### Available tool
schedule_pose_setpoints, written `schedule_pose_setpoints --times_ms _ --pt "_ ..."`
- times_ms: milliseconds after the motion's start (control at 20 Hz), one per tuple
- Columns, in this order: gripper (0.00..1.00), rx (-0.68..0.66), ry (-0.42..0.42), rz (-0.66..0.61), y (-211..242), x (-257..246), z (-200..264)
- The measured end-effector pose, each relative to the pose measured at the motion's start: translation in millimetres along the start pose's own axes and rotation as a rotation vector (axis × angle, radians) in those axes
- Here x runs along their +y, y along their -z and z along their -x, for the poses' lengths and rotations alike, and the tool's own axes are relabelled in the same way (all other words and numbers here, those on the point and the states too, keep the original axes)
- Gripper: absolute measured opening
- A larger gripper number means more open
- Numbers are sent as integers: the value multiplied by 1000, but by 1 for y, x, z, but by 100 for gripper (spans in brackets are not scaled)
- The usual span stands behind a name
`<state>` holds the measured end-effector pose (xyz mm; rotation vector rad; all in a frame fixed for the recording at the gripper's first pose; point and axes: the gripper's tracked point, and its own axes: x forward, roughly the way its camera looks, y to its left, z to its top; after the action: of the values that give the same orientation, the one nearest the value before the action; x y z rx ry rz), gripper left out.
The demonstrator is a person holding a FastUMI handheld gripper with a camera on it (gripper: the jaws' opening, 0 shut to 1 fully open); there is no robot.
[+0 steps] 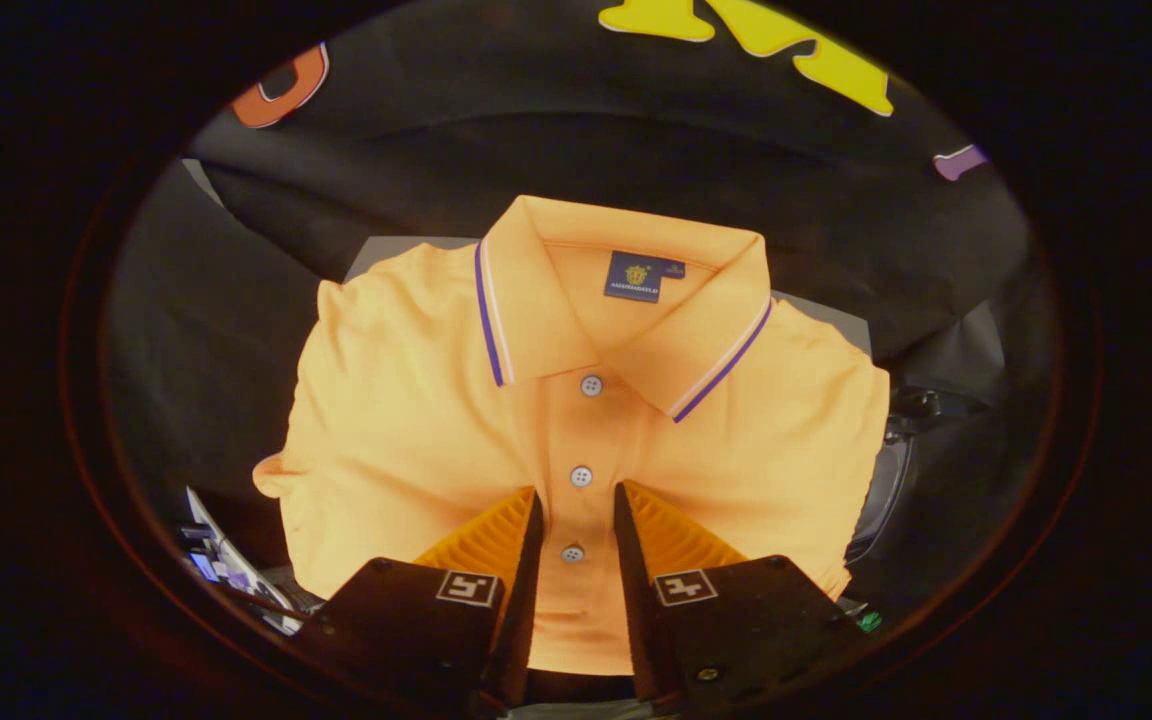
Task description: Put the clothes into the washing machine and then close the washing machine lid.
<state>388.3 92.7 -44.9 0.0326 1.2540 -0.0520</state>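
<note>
Item: folded orange cotton polo shirt with purple-striped collar point(576, 400), lying flat beneath your gripper point(576, 500), whose ribbed orange fingers point(496, 530) stand parted astride its button placket, grasping nothing; pickup step pending, so you likely must lower and pinch the fabric.

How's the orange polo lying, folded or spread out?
Folded. The polo shirt lies flat, front up, collar and buttons showing, sleeves tucked under. The tool is open, fingers either side of the button placket.
</note>
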Motion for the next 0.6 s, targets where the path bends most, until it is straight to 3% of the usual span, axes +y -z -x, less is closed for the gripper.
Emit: schedule_pose_setpoints --times_ms 600 --pt "13 0 -92 -59 -2 -7 3"
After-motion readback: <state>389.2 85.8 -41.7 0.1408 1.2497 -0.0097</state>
